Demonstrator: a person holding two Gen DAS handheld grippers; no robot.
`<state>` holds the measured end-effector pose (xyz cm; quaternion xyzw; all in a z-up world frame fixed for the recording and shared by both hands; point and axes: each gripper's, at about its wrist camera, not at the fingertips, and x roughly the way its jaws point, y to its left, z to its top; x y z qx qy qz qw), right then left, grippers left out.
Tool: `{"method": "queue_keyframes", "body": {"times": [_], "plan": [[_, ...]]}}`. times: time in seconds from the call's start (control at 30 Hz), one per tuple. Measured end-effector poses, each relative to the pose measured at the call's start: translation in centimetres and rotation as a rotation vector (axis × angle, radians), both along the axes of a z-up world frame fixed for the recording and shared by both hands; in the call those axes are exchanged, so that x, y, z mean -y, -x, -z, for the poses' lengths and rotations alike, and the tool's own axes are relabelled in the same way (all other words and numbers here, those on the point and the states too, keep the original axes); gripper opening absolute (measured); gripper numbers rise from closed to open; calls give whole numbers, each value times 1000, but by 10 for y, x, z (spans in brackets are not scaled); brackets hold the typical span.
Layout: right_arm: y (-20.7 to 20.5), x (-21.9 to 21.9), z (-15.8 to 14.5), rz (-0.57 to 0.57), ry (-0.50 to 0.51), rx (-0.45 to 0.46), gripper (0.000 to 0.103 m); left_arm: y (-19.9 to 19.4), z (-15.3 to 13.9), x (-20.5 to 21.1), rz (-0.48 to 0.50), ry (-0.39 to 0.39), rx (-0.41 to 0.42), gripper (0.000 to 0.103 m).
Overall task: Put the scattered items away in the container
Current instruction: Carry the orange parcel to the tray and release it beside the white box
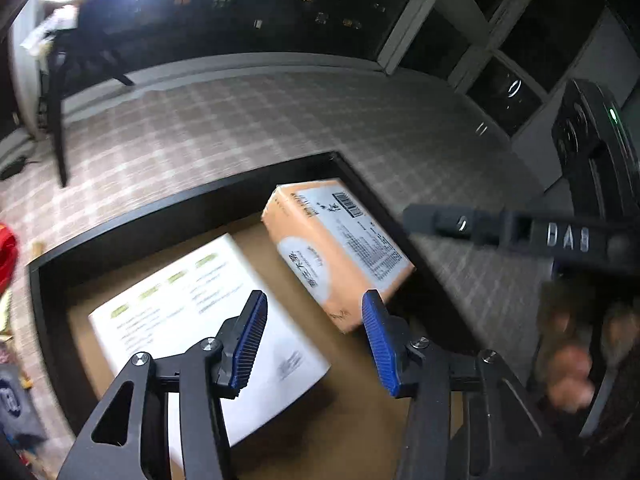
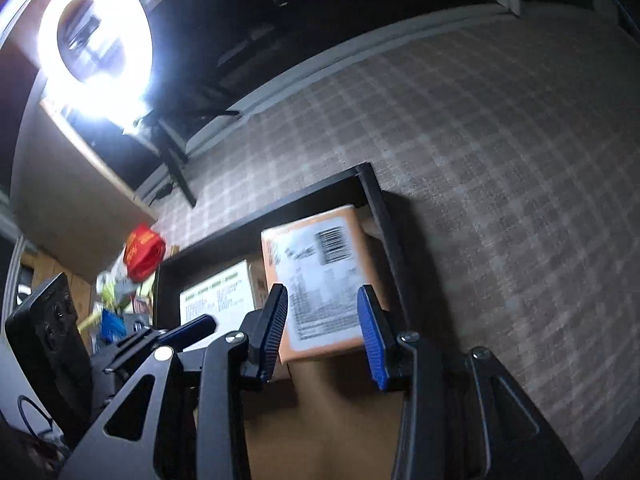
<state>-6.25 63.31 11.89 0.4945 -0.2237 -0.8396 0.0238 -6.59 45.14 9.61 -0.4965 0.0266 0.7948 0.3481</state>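
A black-walled container (image 1: 160,216) with a brown floor holds a white printed box (image 1: 188,312) lying flat and an orange box (image 1: 340,248) with a white label and barcode, leaning in the far right corner. My left gripper (image 1: 314,344) is open and empty above the container, over the white box's edge. The right gripper's arm (image 1: 520,232) shows at the right of this view. In the right wrist view, my right gripper (image 2: 322,332) is open above the container (image 2: 376,200), with the orange box (image 2: 320,280) seen between its fingers but not clamped. The white box (image 2: 218,296) lies left.
The container sits on a checked cloth (image 1: 280,112). A red packet (image 2: 144,256) and several other small items (image 2: 116,312) lie left of the container. A ring light (image 2: 96,40) on a black stand shines at the far left. Dark windows are behind.
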Motion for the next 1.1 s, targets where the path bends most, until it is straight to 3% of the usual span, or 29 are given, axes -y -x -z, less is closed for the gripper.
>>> {"method": "queue_keyframes", "body": {"times": [0.17, 0.3, 0.47, 0.63, 0.73, 0.9, 1.03, 1.1], "plan": [[-18, 24, 9, -72, -44, -18, 34, -33, -2, 23, 26, 6, -5, 46], [-30, 40, 31, -128, -36, 25, 19, -47, 12, 20, 42, 7, 54, 46], [-26, 48, 60, -152, -36, 83, 18, -42, 39, 22, -16, 61, 98, 45], [-13, 40, 71, -99, -68, 87, 19, -20, 43, 38, -137, 137, 13, 42], [-3, 31, 78, -77, -55, 93, 19, -8, 41, 49, -163, 85, 59, 42], [14, 33, 83, -104, -51, 100, 19, -7, 38, 45, -158, 137, -28, 42], [17, 38, 75, -121, -66, 89, 19, -1, 33, 47, -195, 95, 3, 42], [10, 42, 64, -136, -70, 59, 19, -11, 21, 52, -192, 78, -20, 42]]}}
